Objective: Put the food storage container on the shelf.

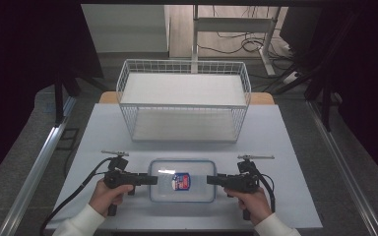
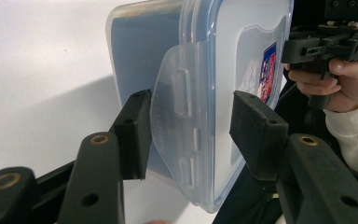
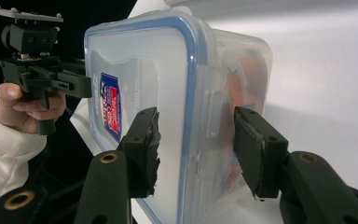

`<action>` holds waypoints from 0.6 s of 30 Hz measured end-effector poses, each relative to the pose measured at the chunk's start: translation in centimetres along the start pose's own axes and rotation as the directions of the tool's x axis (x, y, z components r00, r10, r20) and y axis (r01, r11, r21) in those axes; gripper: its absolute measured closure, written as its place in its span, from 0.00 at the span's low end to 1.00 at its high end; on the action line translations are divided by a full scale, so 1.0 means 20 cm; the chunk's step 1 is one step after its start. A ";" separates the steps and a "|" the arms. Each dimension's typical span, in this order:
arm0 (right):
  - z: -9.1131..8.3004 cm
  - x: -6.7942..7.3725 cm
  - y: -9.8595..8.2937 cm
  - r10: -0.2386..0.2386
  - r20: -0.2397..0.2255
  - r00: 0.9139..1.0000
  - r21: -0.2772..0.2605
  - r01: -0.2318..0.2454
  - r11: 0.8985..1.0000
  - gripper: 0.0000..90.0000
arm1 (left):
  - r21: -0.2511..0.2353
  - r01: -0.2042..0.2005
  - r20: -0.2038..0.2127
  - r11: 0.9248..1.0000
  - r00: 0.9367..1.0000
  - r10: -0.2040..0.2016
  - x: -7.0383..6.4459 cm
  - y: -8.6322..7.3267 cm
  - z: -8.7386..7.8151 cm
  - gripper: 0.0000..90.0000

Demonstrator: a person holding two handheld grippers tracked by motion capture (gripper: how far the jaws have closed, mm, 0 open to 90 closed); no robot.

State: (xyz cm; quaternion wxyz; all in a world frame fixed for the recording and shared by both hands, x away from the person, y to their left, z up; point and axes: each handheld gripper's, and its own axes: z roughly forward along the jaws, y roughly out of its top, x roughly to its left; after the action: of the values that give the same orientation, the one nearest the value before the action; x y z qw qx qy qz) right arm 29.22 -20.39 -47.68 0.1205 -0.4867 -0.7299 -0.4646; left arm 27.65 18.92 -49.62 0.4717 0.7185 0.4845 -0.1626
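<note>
While a clear box (image 1: 182,180) with a blue-rimmed lid lies flat on the white desk (image 1: 285,147) at the 6 o'clock edge, a person brings a pair of tongs to each of its short ends. The left tongs (image 1: 152,179) come in from 9 o'clock, held in the left hand (image 1: 109,195); in the left gripper view their jaws stand apart on either side of the box's side latch (image 2: 179,130), one pad just beside it and the other clear of the lid. The right tongs (image 1: 210,180) come in from 3 o'clock, held in the right hand (image 1: 252,201); in the right gripper view their jaws also stand apart, astride the lid's edge, and whether the pads touch the plastic cannot be told. A red and blue label (image 1: 181,181) sits at the lid's centre. At 12 o'clock from the box, well apart, a white wire basket (image 1: 184,101) stands on the desk.
</note>
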 end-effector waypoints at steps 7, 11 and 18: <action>0.00 0.01 0.03 -0.034 0.002 0.999 -0.016 0.034 0.999 0.58 | -0.006 -0.018 -0.010 1.000 1.000 0.018 -0.01 0.03 -0.02 0.55; 0.01 0.01 0.04 -0.040 0.001 0.999 -0.015 0.040 0.999 0.57 | -0.006 -0.020 -0.013 1.000 1.000 0.020 0.00 0.04 -0.02 0.55; 0.02 -0.01 0.07 -0.055 -0.001 0.998 -0.024 0.055 0.998 0.58 | -0.015 -0.039 -0.023 0.999 0.999 0.038 0.00 0.08 -0.02 0.55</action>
State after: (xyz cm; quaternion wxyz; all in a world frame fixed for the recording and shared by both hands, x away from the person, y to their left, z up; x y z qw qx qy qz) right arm 30.58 -20.06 -47.08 0.1022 -0.4674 -0.7374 -0.4768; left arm 28.93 19.15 -48.63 0.4749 0.7259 0.4771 -0.1417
